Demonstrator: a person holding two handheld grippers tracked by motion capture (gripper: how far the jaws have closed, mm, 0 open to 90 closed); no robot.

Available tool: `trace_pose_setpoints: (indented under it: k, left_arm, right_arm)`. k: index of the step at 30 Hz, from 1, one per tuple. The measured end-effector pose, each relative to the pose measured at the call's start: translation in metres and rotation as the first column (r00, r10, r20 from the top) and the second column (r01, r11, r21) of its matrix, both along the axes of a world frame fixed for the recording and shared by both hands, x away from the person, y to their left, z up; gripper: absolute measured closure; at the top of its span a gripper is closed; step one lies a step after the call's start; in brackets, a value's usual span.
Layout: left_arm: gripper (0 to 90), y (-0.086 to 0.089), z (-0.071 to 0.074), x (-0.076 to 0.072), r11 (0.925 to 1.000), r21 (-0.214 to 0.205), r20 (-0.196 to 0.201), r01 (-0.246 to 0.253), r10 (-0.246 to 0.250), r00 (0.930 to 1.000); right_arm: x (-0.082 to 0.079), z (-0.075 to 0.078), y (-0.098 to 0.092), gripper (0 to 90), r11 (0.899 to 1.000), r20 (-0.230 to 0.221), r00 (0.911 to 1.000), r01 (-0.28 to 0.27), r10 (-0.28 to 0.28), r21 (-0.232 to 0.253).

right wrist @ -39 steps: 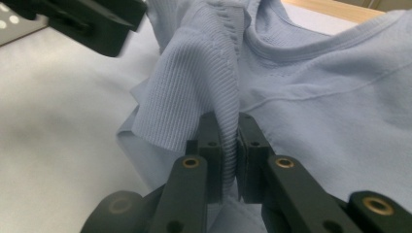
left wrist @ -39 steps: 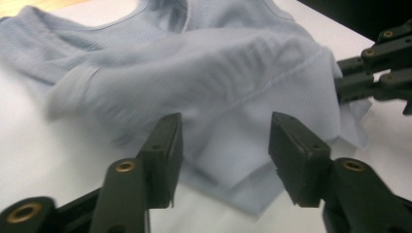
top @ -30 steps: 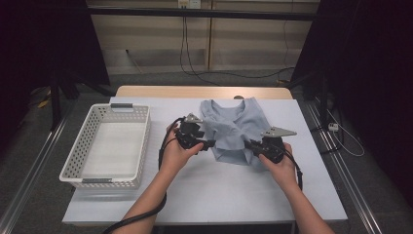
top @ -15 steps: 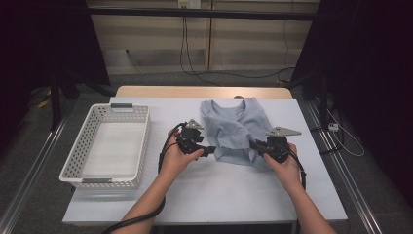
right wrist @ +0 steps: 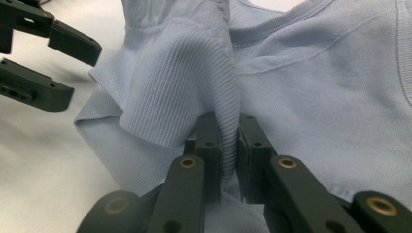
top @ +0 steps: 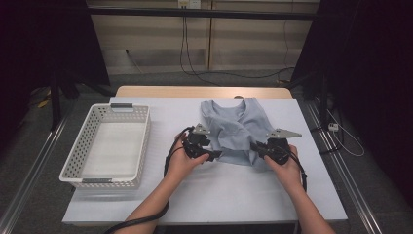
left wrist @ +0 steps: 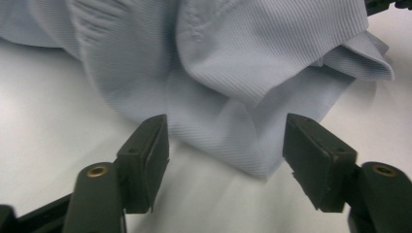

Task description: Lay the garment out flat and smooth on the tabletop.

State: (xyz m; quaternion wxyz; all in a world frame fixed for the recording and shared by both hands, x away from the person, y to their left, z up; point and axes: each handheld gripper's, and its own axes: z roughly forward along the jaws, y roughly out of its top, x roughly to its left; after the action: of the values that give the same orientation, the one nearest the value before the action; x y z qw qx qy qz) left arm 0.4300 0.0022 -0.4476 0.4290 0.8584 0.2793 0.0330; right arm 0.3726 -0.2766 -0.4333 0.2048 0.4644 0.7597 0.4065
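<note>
Folding step: our right gripper (right wrist: 228,141) pinches a fold of the blue top (top: 238,129) lying mid-table (top: 204,195), while our left gripper (left wrist: 226,145), jaws spread and lately closing, straddles its near hem, which we judge it must clamp next.

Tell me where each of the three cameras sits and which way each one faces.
High view: above the person's side, looking forward and down at the table; forearms and both claws show.
Left gripper view: on the left claw, facing the shirt edge between its open jaws.
Right gripper view: on the right claw, pinching a shirt fold; the left claw appears top left.
All three share the shirt.
</note>
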Motion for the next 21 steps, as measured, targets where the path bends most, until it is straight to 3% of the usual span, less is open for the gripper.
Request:
trace_pose_setpoints:
  k: [5,9,14,17,19,21]
  left_arm:
    - [43.9,-0.008,-0.005,-0.001,0.9993,0.035,0.028,0.009,-0.01,0.9996]
    - [48.0,-0.014,-0.008,0.001,0.9993,0.037,0.01,-0.006,0.005,0.9999]
    - [60.5,-0.014,-0.007,0.003,0.9981,0.053,-0.006,-0.031,0.031,0.9995]
    - [69.5,-0.014,-0.007,0.002,0.9961,0.076,0.01,-0.046,0.046,0.9989]
    - [74.0,-0.014,-0.007,0.002,0.9961,0.083,0.014,-0.032,0.031,0.9994]
    - [78.9,-0.014,-0.005,0.003,0.995,0.094,0.005,-0.036,0.035,0.9994]
  right_arm:
    - [-0.001,0.0,0.0,82.1,1.0,0.0,1.0,0.0,0.0,0.003]
    - [-0.001,0.0,0.0,82.0,1.0,-0.003,1.0,-0.001,0.001,0.007]
    - [-0.001,0.0,0.0,81.8,1.0,-0.004,1.0,-0.002,0.002,0.011]
    - [-0.001,0.0,0.001,81.7,1.0,-0.004,1.0,-0.001,0.001,0.011]
    - [-0.001,0.0,0.001,81.7,1.0,-0.003,1.0,-0.002,0.002,0.01]
    - [-0.001,0.0,0.001,81.6,1.0,-0.003,1.0,-0.001,0.001,0.011]
